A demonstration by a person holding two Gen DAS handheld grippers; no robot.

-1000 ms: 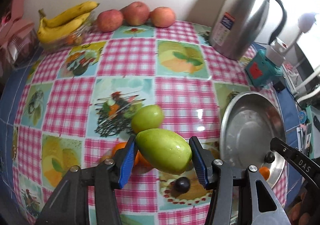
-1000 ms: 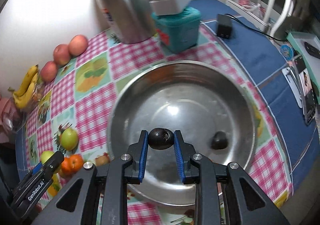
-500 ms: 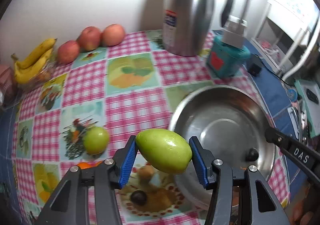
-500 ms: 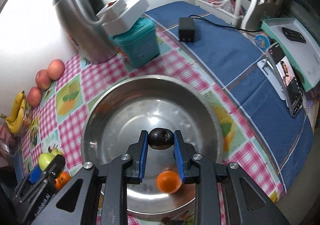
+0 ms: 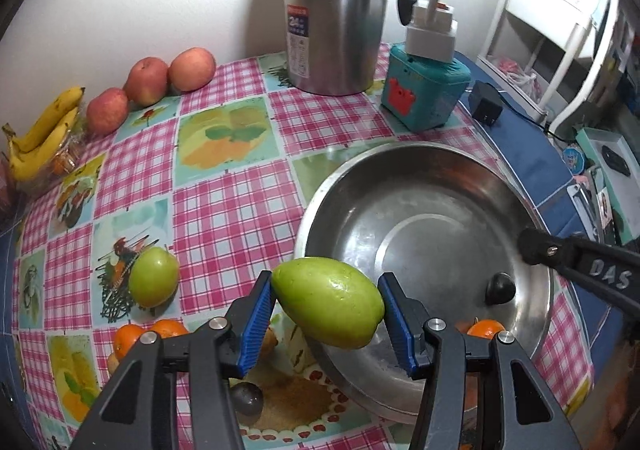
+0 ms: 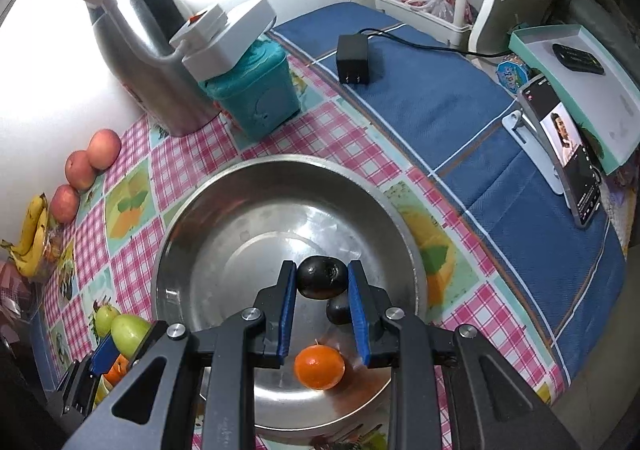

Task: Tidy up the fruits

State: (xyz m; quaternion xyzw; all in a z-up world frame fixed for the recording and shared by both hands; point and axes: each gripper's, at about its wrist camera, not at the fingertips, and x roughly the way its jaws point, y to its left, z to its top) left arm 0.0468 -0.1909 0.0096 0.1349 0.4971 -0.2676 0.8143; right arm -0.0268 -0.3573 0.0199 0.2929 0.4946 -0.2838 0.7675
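My left gripper (image 5: 327,314) is shut on a large green fruit (image 5: 329,302), held above the near left rim of the steel bowl (image 5: 332,206). My right gripper (image 6: 322,292) is shut on a dark round fruit (image 6: 322,276) over the inside of the steel bowl (image 6: 224,218). In the bowl lie another dark fruit (image 6: 338,310) and an orange (image 6: 319,366). A second green fruit (image 5: 153,276), small oranges (image 5: 129,337) and a dark fruit (image 5: 246,398) rest on the checked tablecloth, left of the bowl.
Three red apples (image 5: 147,80) and bananas (image 5: 42,138) line the far left by the wall. A steel thermos jug (image 5: 334,10) and a teal box (image 5: 424,94) stand behind the bowl. A charger (image 6: 353,59), a phone on a stand (image 6: 566,154) and a tray lie on the blue cloth at right.
The left gripper carried the green fruit rightward from above the tablecloth to the bowl's rim. The right gripper shifted across the bowl with the dark fruit; an orange now shows below it.
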